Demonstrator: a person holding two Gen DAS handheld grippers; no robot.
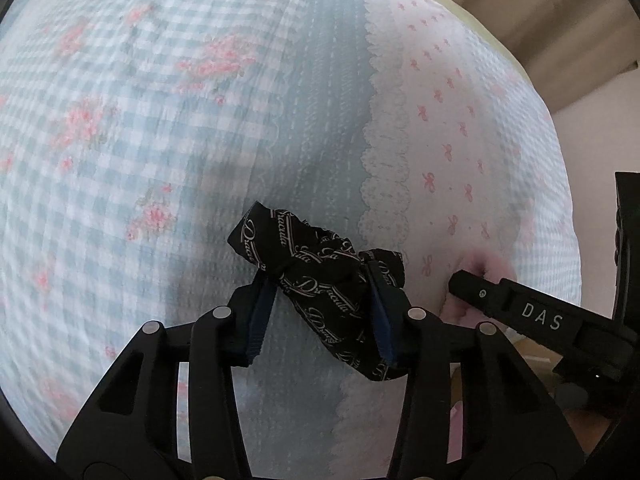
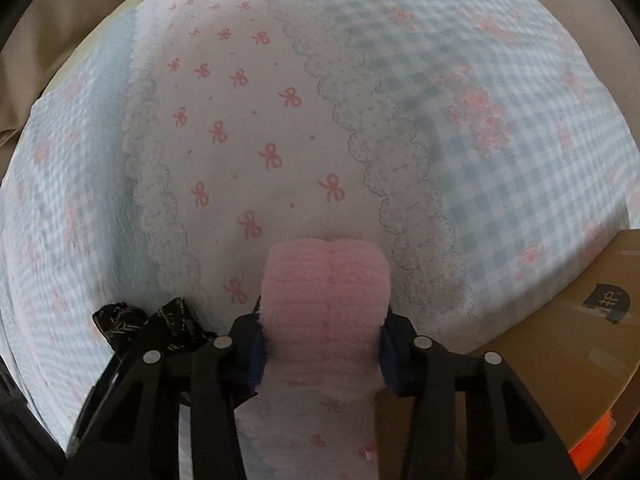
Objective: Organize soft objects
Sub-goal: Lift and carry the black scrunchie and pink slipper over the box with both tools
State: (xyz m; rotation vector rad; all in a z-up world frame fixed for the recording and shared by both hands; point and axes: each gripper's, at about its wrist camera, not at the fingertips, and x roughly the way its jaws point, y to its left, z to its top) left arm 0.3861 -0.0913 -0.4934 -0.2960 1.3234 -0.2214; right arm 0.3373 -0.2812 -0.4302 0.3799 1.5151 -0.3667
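Note:
My left gripper is shut on a black cloth with white script lettering and holds it above the bed. The same black cloth shows in the right wrist view at lower left. My right gripper is shut on a fluffy pink soft object and holds it over the bed. In the left wrist view the right gripper reaches in from the right, with the pink fluff showing behind its tip.
A bedspread covers the bed, blue gingham with pink flowers beside a white strip with pink bows. A brown cardboard box stands at the bed's right edge. Beige fabric lies beyond the far edge.

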